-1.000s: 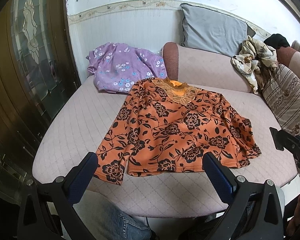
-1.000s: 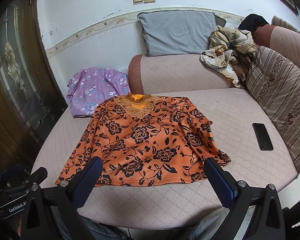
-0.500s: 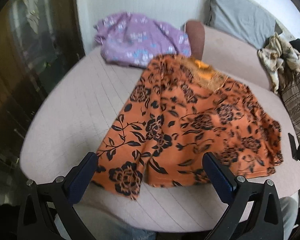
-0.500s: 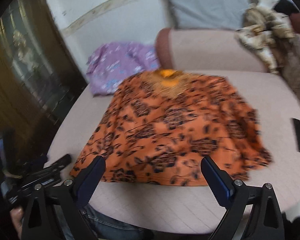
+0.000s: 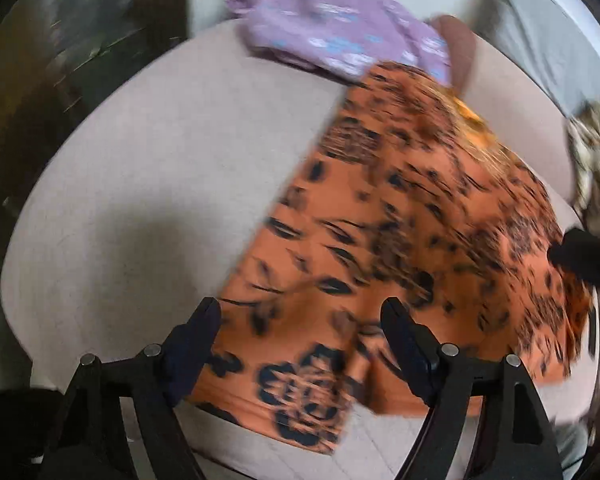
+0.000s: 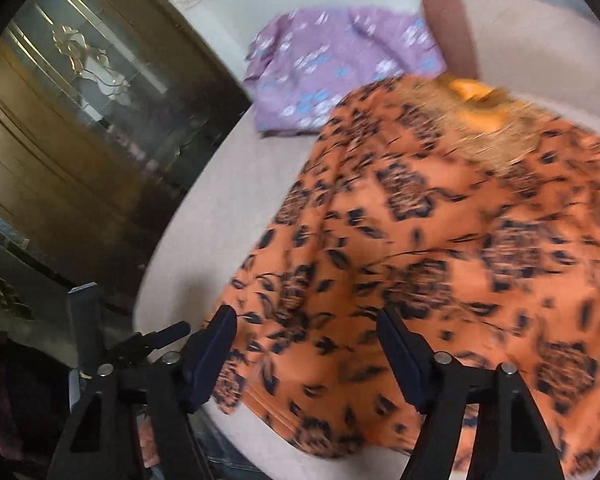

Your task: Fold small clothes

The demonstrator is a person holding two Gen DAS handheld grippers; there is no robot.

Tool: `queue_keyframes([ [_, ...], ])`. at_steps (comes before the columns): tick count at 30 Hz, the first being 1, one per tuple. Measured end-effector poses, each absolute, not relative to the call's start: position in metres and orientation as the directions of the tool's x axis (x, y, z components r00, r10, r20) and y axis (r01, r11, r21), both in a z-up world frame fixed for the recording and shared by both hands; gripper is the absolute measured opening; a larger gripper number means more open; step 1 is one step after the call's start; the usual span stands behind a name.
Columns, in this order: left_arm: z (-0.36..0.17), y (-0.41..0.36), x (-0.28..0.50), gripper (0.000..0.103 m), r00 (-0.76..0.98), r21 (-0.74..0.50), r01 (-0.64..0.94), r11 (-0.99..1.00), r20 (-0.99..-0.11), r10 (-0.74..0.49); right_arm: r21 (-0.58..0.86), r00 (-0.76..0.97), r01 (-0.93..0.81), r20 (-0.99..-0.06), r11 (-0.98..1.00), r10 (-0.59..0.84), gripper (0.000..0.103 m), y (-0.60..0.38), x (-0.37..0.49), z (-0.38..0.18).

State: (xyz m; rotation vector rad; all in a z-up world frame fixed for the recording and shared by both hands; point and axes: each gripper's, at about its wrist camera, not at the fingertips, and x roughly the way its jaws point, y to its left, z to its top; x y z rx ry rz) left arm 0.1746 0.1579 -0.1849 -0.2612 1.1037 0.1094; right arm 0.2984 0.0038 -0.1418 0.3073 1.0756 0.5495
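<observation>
An orange top with black flowers [image 5: 400, 232] lies spread flat on the pale pink sofa seat [image 5: 148, 184]; it also shows in the right wrist view [image 6: 440, 248]. My left gripper [image 5: 300, 340] is open, low over the top's left sleeve cuff and hem. My right gripper [image 6: 306, 344] is open, over the lower left part of the top near the seat's front edge. Neither holds cloth. Both views are motion-blurred. The left gripper's body [image 6: 140, 344] shows at lower left in the right wrist view.
A purple flowered garment [image 5: 332, 36] lies at the back of the seat, also in the right wrist view [image 6: 340, 68]. A dark wooden glass-fronted cabinet [image 6: 80, 132] stands left of the sofa. A grey pillow [image 5: 548, 52] and crumpled patterned cloth [image 5: 596, 152] are at the back right.
Both grippers have moved down and forward toward the orange top's lower left edge. Their jaws have narrowed but stay open. The top has not moved.
</observation>
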Motion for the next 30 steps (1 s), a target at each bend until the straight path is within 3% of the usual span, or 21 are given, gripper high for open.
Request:
queue_keyframes([
  [2, -0.196, 0.171, 0.177, 0.082, 0.410, -0.147, -0.248, 0.957, -0.911, -0.033, 0.531, 0.313, -0.286, -0.735, 0.798, 0.601, 0.066, 0.015, 0.310, -0.151],
  [7, -0.228, 0.184, 0.171, 0.082, 0.311, -0.145, -0.281, 0.949, -0.949, -0.053, 0.524, 0.295, -0.307, -0.741, 0.794, 0.603, 0.066, 0.040, 0.324, -0.159],
  [9, -0.232, 0.172, 0.169, 0.081, 0.302, -0.088, -0.253, 0.964, -0.953, -0.008, 0.519, 0.293, -0.308, -0.746, 0.797, 0.599, 0.066, 0.048, 0.328, -0.163],
  [10, -0.231, 0.166, 0.169, 0.077, 0.309, -0.089, -0.237, 0.967, -0.951, -0.011, 0.517, 0.290, -0.310, -0.748, 0.798, 0.597, 0.066, 0.053, 0.330, -0.164],
  [11, -0.231, 0.162, 0.168, 0.071, 0.312, -0.086, -0.232, 0.969, -0.950, -0.009, 0.516, 0.285, -0.309, -0.751, 0.799, 0.596, 0.066, 0.055, 0.331, -0.166],
  [12, -0.230, 0.157, 0.167, 0.058, 0.318, -0.059, -0.227, 0.972, -0.948, 0.017, 0.516, 0.282, -0.309, -0.753, 0.799, 0.595, 0.066, 0.057, 0.332, -0.167],
  [13, -0.227, 0.155, 0.166, 0.038, 0.331, -0.064, -0.221, 0.973, -0.944, 0.013, 0.516, 0.277, -0.309, -0.755, 0.799, 0.594, 0.066, 0.060, 0.333, -0.169],
  [15, -0.223, 0.159, 0.163, 0.008, 0.349, -0.133, -0.234, 0.963, -0.936, -0.045, 0.523, 0.261, -0.307, -0.757, 0.795, 0.599, 0.066, 0.065, 0.336, -0.172],
  [24, -0.152, 0.171, 0.122, 0.006, 0.591, -0.329, -0.193, 0.924, -0.791, -0.158, 0.640, 0.101, -0.322, -0.710, 0.698, 0.697, 0.067, 0.091, 0.357, -0.167],
  [28, -0.127, 0.150, 0.122, 0.006, 0.620, -0.267, -0.109, 0.957, -0.771, -0.145, 0.740, -0.038, -0.325, -0.633, 0.589, 0.773, 0.068, 0.118, 0.354, -0.163],
  [30, -0.117, 0.131, 0.123, 0.006, 0.621, -0.210, -0.050, 0.977, -0.772, -0.134, 0.737, -0.058, -0.335, -0.638, 0.587, 0.768, 0.068, 0.130, 0.352, -0.162],
])
